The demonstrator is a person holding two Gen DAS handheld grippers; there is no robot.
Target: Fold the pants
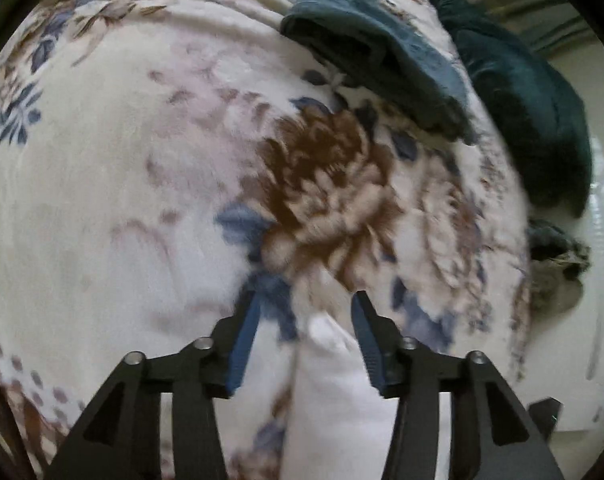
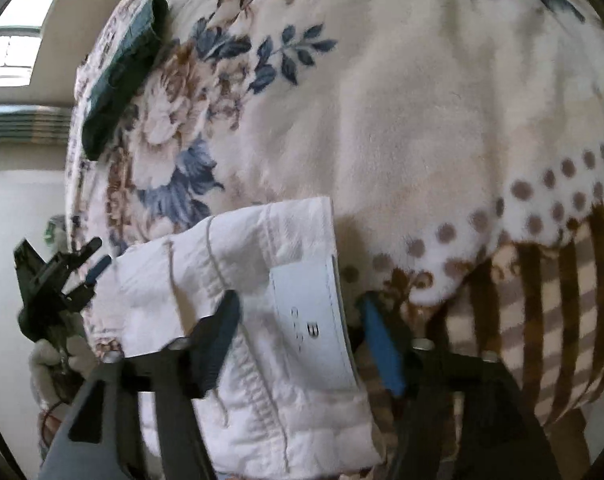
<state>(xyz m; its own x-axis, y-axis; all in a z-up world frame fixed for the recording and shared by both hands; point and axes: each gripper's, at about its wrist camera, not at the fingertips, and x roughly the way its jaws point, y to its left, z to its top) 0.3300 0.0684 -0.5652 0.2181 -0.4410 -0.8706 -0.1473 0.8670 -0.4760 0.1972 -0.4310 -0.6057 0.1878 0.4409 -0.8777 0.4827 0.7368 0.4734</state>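
Observation:
White pants (image 2: 262, 320) lie bunched on a floral blanket (image 2: 401, 120), waistband with a white label (image 2: 313, 320) toward the right. My right gripper (image 2: 298, 312) is open, its jaws standing either side of the waistband just above the cloth. My left gripper (image 1: 303, 308) is open over a white edge of the pants (image 1: 333, 380); it also shows in the right wrist view (image 2: 96, 256) at the pants' left end.
Folded dark teal clothes (image 1: 381, 48) lie at the blanket's far right, with a dark green garment (image 1: 541, 112) beside them. The bed edge drops to a pale floor (image 2: 18, 208) at left. A striped blanket border (image 2: 541, 300) lies at right.

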